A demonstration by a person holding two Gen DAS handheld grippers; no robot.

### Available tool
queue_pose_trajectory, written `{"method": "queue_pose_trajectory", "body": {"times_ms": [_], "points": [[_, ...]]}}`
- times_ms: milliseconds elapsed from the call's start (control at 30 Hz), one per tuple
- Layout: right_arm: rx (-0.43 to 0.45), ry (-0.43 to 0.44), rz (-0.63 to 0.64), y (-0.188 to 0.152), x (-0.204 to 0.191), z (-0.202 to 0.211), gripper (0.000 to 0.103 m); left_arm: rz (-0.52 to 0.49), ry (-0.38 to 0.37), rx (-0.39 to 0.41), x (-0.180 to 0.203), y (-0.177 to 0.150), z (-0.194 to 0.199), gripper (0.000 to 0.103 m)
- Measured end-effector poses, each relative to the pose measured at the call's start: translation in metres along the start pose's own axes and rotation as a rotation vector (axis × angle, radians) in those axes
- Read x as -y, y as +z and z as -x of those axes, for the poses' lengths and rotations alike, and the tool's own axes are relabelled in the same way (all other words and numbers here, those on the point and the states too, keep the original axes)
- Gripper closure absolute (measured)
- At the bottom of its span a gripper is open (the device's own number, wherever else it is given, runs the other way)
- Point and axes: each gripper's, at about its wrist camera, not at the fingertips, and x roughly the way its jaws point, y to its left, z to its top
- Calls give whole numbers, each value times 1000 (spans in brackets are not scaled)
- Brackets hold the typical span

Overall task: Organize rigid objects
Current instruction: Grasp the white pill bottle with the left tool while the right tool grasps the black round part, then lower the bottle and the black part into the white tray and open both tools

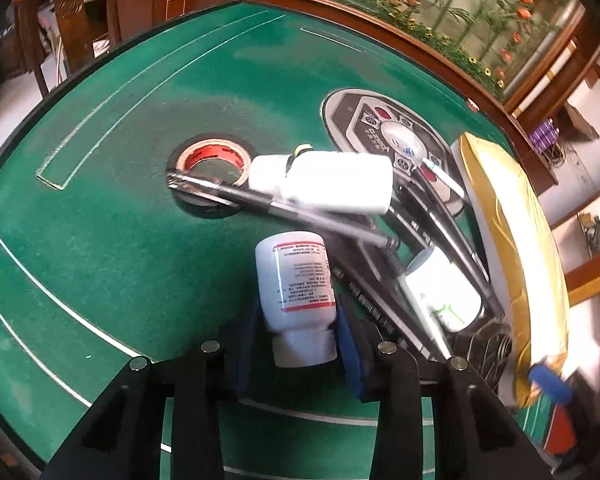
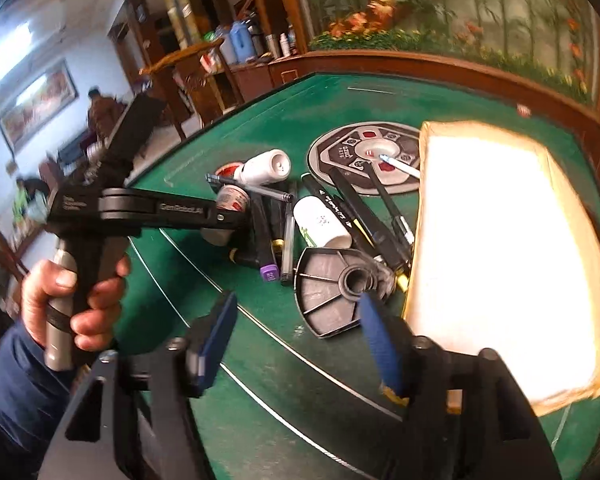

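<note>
My left gripper [image 1: 298, 330] is shut on a white pill bottle [image 1: 296, 280] with a red-edged label, held above the green table [image 1: 120, 240]; it also shows in the right wrist view [image 2: 231, 200]. A second white bottle [image 1: 332, 182] lies on pens by a tape roll [image 1: 214, 160]. A third white bottle [image 2: 324, 222] lies among black markers [image 2: 352, 216]. My right gripper [image 2: 296, 336] is open and empty above the table, near a grey fan-shaped plastic part [image 2: 332, 292].
A bright box with a gold rim [image 2: 496, 256] stands at the right. A round grey control panel [image 2: 364, 156] is set in the table behind the pile. A purple-capped marker [image 2: 269, 270] lies at the pile's front. Wooden wall trim rings the table.
</note>
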Motion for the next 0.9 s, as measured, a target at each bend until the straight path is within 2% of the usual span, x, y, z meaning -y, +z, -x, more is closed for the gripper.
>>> {"method": "queue_pose_trajectory", "body": {"times_ms": [33,100,267,367,433,500,700,900], "points": [[-9,-15,30,1,-3,0,39,-5,1,-1,-2,-2,2,64],[-37,-46,111,5,-9,-5,31,-19,3,1,-7,-6,6,64],[-110,-141,253,15,-10,-33,30,-33,-11,4,-15,-16,13,64],[-164,-138,286,17,-8,-49,30,-41,-32,18,-17,-22,18,64],[-177,-167,315,14,-11,-56,30,-55,-32,39,-17,-26,22,64],[-186,-195,331,11,-15,-60,42,-71,-37,53,-16,-29,25,64],[-138,-150,262,4,-18,-45,42,-99,-46,83,-6,-36,38,64],[-29,-79,170,1,-19,3,42,-129,-64,111,8,-41,58,64]]}}
